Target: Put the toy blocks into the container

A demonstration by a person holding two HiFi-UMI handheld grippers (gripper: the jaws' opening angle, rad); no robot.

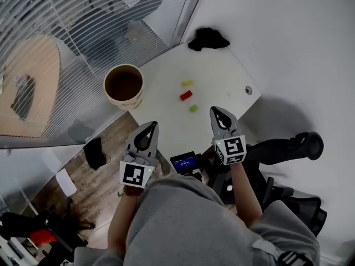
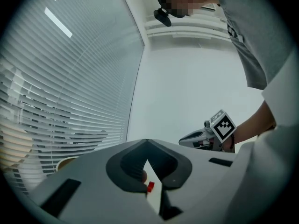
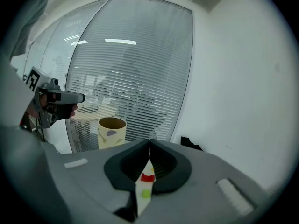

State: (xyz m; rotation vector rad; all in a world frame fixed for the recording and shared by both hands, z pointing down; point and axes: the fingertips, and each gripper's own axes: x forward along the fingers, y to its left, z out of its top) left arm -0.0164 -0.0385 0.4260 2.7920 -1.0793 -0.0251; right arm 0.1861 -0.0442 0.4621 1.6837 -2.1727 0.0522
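Three small blocks lie on the white table (image 1: 222,71): yellow (image 1: 187,82), red (image 1: 186,95) and green (image 1: 193,108). The tan paper-cup container (image 1: 123,85) stands at the table's left corner, its inside dark. Both grippers hover short of the table's near edge, with nothing in them. My left gripper (image 1: 152,124) is shut, below and right of the cup. My right gripper (image 1: 214,110) is shut just right of the green block. The right gripper view looks past its closed jaws to the red block (image 3: 147,177), green block (image 3: 146,193) and cup (image 3: 111,131). The left gripper view shows the red block (image 2: 150,186).
A black cloth (image 1: 208,38) lies at the table's far end, and a round cable hole (image 1: 248,90) sits near its right edge. A glass wall with blinds (image 1: 66,37) runs along the left. A black office chair (image 1: 294,146) and a blue-screened device (image 1: 186,162) are near me.
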